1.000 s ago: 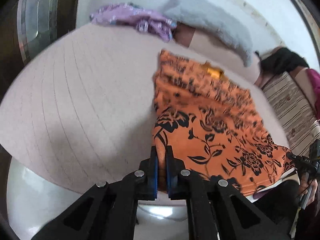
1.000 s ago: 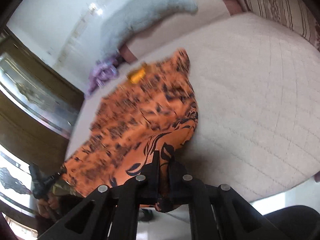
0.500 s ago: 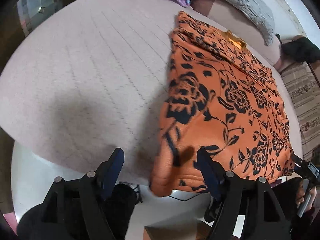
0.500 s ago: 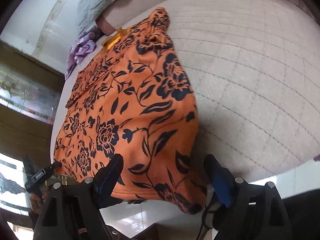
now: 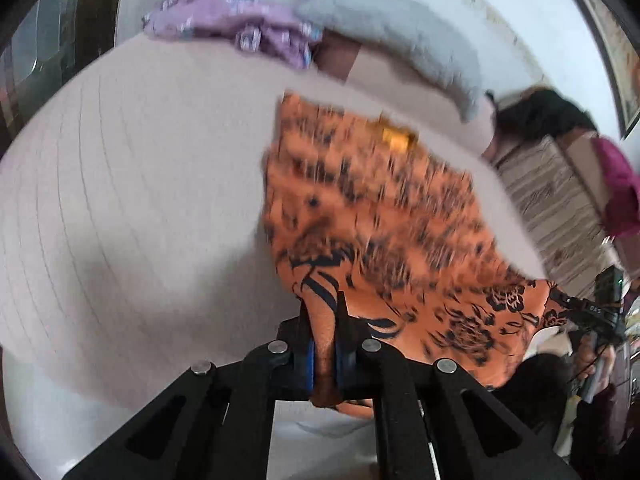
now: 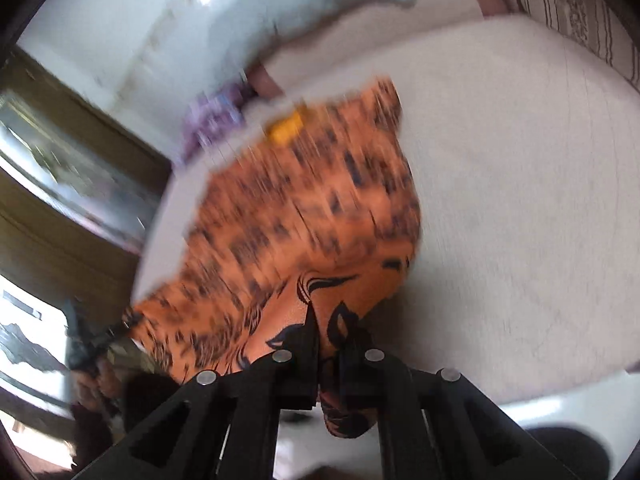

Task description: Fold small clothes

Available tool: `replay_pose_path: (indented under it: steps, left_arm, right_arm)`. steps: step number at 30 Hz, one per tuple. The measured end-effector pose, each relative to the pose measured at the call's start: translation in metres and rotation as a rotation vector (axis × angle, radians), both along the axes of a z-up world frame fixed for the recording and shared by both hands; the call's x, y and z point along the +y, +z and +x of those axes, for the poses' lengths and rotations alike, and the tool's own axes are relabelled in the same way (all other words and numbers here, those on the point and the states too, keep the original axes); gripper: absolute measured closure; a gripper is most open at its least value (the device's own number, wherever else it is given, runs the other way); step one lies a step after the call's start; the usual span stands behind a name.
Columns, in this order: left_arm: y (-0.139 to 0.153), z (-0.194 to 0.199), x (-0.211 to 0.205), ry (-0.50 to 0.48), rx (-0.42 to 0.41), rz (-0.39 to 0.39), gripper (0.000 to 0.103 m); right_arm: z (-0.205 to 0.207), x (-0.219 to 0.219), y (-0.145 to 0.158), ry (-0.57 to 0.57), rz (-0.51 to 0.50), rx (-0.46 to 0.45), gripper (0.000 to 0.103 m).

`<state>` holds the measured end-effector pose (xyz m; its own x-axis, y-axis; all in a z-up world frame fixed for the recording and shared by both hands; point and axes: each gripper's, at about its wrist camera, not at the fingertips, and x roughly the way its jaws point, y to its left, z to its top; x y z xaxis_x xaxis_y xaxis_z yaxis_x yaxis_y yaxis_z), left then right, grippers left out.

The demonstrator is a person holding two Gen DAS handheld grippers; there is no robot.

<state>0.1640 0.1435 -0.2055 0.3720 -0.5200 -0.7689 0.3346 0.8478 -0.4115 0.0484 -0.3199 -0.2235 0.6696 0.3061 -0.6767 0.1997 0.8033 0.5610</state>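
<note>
- two tools are in my hands, and each one pinches a near corner of the orange floral garment (image 5: 372, 216).
- my left tool (image 5: 323, 312) has just closed its jaws; they are pressed together on the near left corner of the cloth, and a fold of orange fabric sticks out between the blue pads.
- my right tool (image 6: 326, 332) has just closed as well; it grips the near right corner, with a lump of the fabric hanging below the jaws.
- the garment lies on the bed (image 5: 120, 200), its far part on the pale quilted cover and its near edge lifted off the cover at both corners.
- a yellow label (image 5: 394, 140) shows near the garment's far edge.
- at the far side of the bed lie a purple cloth (image 5: 224, 24) to the left and a grey pillow (image 5: 396, 40) beside it.
- much of the print is smeared by blur in both views.
</note>
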Motion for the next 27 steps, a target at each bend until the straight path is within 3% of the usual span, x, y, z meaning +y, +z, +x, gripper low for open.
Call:
replay_pose_path:
  steps: [4, 8, 13, 17, 21, 24, 27]
  left_arm:
    - [0.035, 0.055, -0.008, 0.033, -0.047, -0.039, 0.096]
    - [0.042, 0.122, -0.029, 0.050, -0.053, -0.024, 0.096]
    - [-0.001, 0.215, -0.071, 0.112, -0.011, 0.040, 0.096]
    - [-0.050, 0.257, -0.089, 0.156, 0.056, 0.060, 0.096]
    - [-0.094, 0.277, -0.096, 0.197, 0.099, 0.066, 0.095]
    - [-0.100, 0.278, -0.100, 0.211, 0.055, 0.056, 0.092]
    - [-0.103, 0.285, -0.101, 0.239, 0.070, 0.034, 0.092]
  right_arm:
    - [0.052, -0.025, 0.032, -0.086, 0.016, -0.097, 0.096]
    - [0.118, -0.049, 0.035, -0.163, 0.054, -0.137, 0.096]
    - [0.200, -0.077, -0.010, -0.264, 0.115, -0.098, 0.096]
    - [0.240, -0.102, -0.059, -0.315, 0.170, -0.054, 0.096]
    - [0.273, -0.115, -0.093, -0.295, 0.196, 0.001, 0.093]
    - [0.290, -0.116, -0.115, -0.268, 0.209, 0.043, 0.092]
    - [0.297, -0.127, -0.124, -0.255, 0.299, 0.024, 0.092]
